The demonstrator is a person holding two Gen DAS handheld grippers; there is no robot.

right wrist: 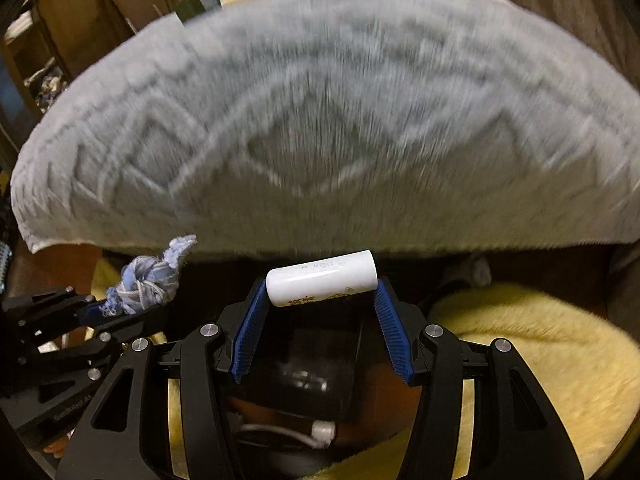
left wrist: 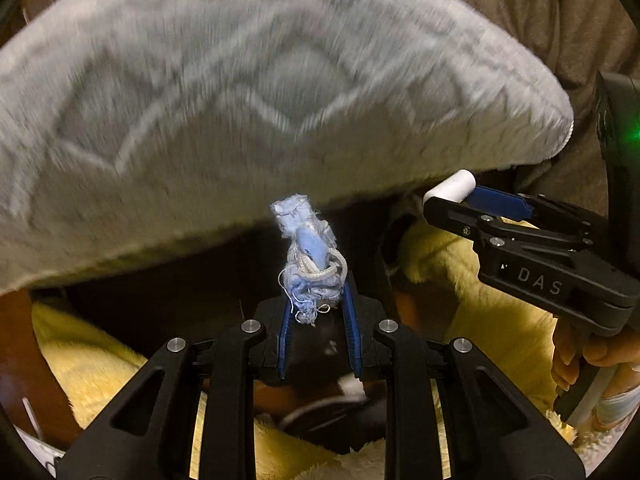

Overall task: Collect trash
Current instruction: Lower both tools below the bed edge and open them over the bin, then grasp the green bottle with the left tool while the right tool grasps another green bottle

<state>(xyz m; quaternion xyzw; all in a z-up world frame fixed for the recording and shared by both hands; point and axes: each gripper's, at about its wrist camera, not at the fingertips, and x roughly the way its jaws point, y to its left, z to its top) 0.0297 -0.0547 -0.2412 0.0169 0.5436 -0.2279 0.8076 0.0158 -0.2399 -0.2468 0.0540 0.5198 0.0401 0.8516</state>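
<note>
My left gripper (left wrist: 318,280) is shut on a frayed blue-and-white cloth scrap (left wrist: 308,248), a knotted wad that sticks up past the blue pads. The same scrap (right wrist: 150,276) and left gripper (right wrist: 120,304) show at the left of the right wrist view. My right gripper (right wrist: 322,282) is shut on a small white plastic cylinder (right wrist: 322,280), held crosswise by its two ends between the blue pads. In the left wrist view that cylinder (left wrist: 452,186) pokes out of the right gripper (left wrist: 460,196) at the right. Both grippers point down, side by side, above a dark gap.
A large grey patterned cushion (left wrist: 248,92) fills the upper half of both views, just beyond the fingertips. Yellow fluffy fabric (right wrist: 540,348) lies below and to the right. A dark box (right wrist: 304,368) and a white cable plug (right wrist: 322,432) sit beneath the right gripper. A hand (left wrist: 576,360) grips the right handle.
</note>
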